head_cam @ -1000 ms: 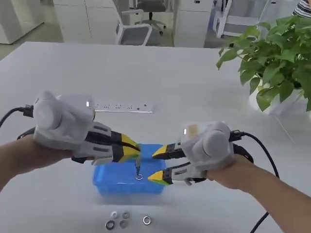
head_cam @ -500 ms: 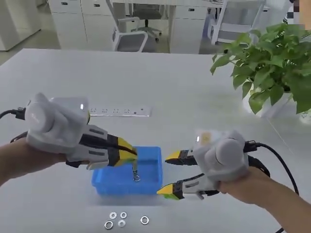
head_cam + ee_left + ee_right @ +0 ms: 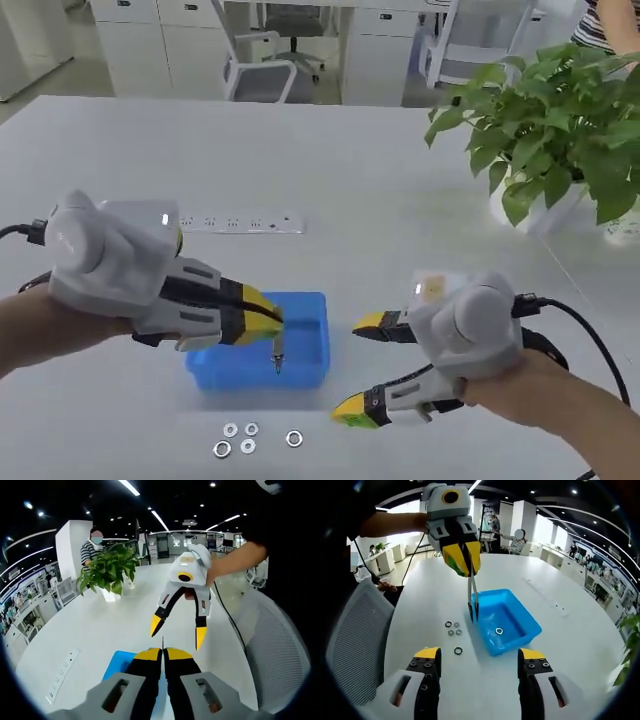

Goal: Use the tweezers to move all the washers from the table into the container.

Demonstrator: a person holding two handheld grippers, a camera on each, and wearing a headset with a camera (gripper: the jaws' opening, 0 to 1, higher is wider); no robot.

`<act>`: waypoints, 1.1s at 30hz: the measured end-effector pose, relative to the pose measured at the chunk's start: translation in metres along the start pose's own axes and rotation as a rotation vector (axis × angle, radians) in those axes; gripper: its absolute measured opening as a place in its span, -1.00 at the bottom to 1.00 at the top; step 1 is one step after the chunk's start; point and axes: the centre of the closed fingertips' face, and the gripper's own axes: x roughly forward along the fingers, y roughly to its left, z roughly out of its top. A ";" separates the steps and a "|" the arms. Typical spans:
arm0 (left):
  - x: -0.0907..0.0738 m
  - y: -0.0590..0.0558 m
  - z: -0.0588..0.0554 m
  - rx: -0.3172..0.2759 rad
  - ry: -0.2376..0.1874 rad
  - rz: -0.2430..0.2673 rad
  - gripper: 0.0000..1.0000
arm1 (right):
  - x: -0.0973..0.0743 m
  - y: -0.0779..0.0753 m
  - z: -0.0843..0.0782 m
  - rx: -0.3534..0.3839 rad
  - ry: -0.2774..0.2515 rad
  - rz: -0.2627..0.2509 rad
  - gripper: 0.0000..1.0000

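**One washer in, five to go: tweezers poised at the container**

The left gripper (image 3: 265,315) is clamped tight on the upper end of the tweezers (image 3: 278,350), its jaws pressed together with no gap. The tweezers hang nearly straight down from it. In the right gripper view their tips stand slightly apart over the near edge of the container (image 3: 250,377), and we see nothing between them.

One washer (image 3: 499,630) lies on the container floor. Five washers lie on the table (image 3: 350,200) in front of the container: four in a tight group (image 3: 247,446) and one (image 3: 294,438) just to the right of them.

We judge the step in hand to be the turn toward the next pickup, with the task early on. The next move calls for carrying the tips over the front wall and down to a washer. The lone one is the easier target, since the group leaves little room for the tips. The squeeze must close the tips on the ring's rim without flicking it away.

The right gripper (image 3: 352,368) is spread wide and holds nothing. It sits just right of the container and points left toward it, apart from everything.

Both forearms come in low from the sides. The left gripper points right and slightly down. The right one is rolled so one jaw lies beyond the other.
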 end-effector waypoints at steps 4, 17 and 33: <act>0.005 -0.007 -0.002 -0.003 -0.006 -0.019 -0.88 | 0.000 0.006 -0.003 0.023 -0.004 0.007 0.38; 0.015 -0.019 -0.010 -0.006 -0.014 -0.060 -0.88 | 0.002 0.017 -0.015 0.054 0.011 0.019 0.59; 0.025 -0.029 -0.021 -0.016 -0.021 -0.103 -0.88 | 0.008 0.015 -0.011 0.077 -0.044 -0.020 0.96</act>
